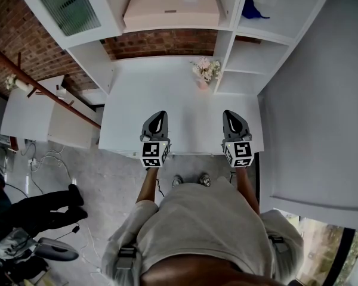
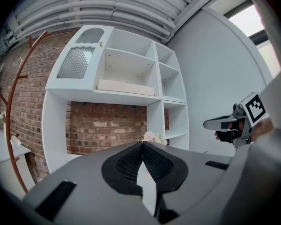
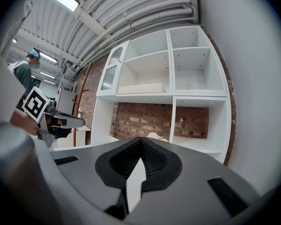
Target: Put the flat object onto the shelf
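Note:
A flat cream box (image 1: 170,8) lies on the middle shelf of the white shelf unit (image 1: 230,37), above the white desk top (image 1: 167,100). The same box shows in the left gripper view (image 2: 126,86) and the right gripper view (image 3: 140,88). My left gripper (image 1: 159,114) and right gripper (image 1: 230,114) hover side by side over the desk's near edge, pointing at the shelves. Both are shut with nothing held. The left gripper's jaws (image 2: 143,143) meet at the tips, and so do the right gripper's (image 3: 140,139). Each gripper appears in the other's view (image 2: 225,123) (image 3: 65,121).
A small vase of pale flowers (image 1: 206,70) stands at the desk's back right. A blue object (image 1: 253,9) sits on an upper right shelf. A glass-fronted cabinet door (image 1: 68,5) is at upper left and a grey wall (image 1: 322,100) at right. Cables lie on the floor (image 1: 48,159).

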`<state>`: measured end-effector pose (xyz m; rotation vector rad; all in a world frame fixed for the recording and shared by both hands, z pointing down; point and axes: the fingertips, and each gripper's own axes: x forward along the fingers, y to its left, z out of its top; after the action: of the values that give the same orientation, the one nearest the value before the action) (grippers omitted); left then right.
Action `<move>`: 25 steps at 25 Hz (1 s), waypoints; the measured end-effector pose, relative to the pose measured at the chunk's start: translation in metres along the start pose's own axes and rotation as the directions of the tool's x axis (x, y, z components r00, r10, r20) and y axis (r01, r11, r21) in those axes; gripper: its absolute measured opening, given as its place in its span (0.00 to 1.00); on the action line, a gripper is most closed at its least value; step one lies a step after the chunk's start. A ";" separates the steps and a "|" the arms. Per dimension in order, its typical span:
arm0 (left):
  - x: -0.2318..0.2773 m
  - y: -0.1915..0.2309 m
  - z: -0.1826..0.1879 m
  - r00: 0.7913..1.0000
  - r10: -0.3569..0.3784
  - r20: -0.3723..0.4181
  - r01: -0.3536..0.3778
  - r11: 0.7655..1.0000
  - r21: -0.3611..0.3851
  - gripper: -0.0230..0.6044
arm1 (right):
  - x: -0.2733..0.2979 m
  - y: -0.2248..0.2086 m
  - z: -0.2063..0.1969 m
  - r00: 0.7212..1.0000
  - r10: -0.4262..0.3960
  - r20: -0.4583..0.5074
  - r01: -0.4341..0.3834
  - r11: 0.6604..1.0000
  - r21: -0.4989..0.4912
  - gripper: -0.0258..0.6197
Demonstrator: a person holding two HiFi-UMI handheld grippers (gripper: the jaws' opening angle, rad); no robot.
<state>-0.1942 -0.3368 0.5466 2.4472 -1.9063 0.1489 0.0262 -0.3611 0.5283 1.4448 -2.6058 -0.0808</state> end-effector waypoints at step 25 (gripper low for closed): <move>-0.004 0.001 -0.002 1.000 0.010 -0.006 -0.010 1.000 -0.014 0.06 | -0.002 -0.005 -0.012 1.000 -0.013 -0.009 0.014 1.000 0.020 0.08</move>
<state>-0.1961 -0.3331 0.5482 2.4257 -1.9113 0.1423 0.0336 -0.3619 0.5389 1.4661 -2.5974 -0.0504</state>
